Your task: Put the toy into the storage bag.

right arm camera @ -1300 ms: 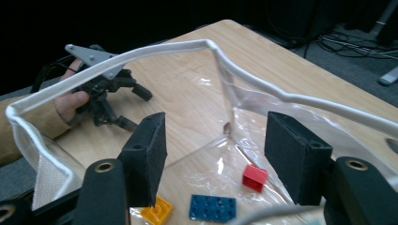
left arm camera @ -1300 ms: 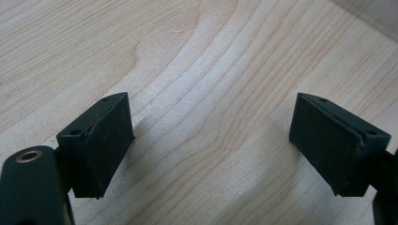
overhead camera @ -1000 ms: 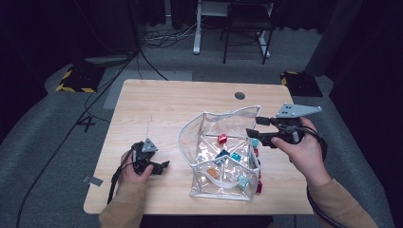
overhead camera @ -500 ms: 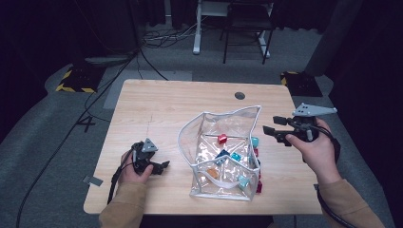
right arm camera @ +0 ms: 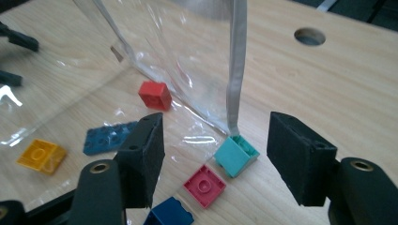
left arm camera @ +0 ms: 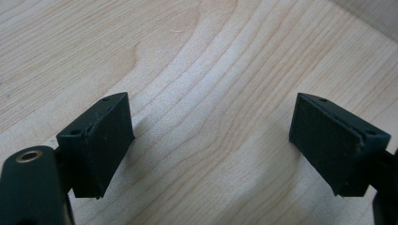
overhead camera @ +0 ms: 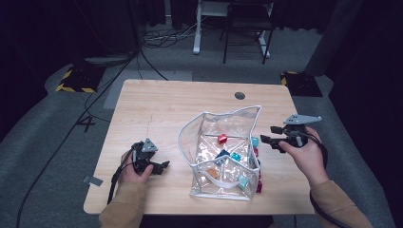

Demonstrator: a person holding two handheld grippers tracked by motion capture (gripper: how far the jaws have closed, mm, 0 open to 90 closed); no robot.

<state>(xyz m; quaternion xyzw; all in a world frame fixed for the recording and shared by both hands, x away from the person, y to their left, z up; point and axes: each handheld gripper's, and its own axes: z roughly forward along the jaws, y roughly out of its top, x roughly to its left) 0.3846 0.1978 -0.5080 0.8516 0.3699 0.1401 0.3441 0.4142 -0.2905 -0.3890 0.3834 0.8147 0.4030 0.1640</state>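
**Right gripper at the clear pouch, jaws apart over loose bricks**

Surface: pale wooden table with visible grain and a round cable hole near its far edge. Grey carpet around it, black-and-yellow hazard plates on the floor at left and right, cables and a desk frame in the dark background.

Left: left gripper rests low on the table, jaws wide apart with bare wood between them.

Centre: clear plastic pouch with a pale trimmed rim stands open; red, blue, teal and orange toy bricks lie inside.

Right: right gripper sits just beside the pouch's right edge, jaws just opened further, nothing clamped. Ahead of them lie a teal brick touching the pouch's corner seam, a pink brick and a blue brick.

No readable writing or labels.
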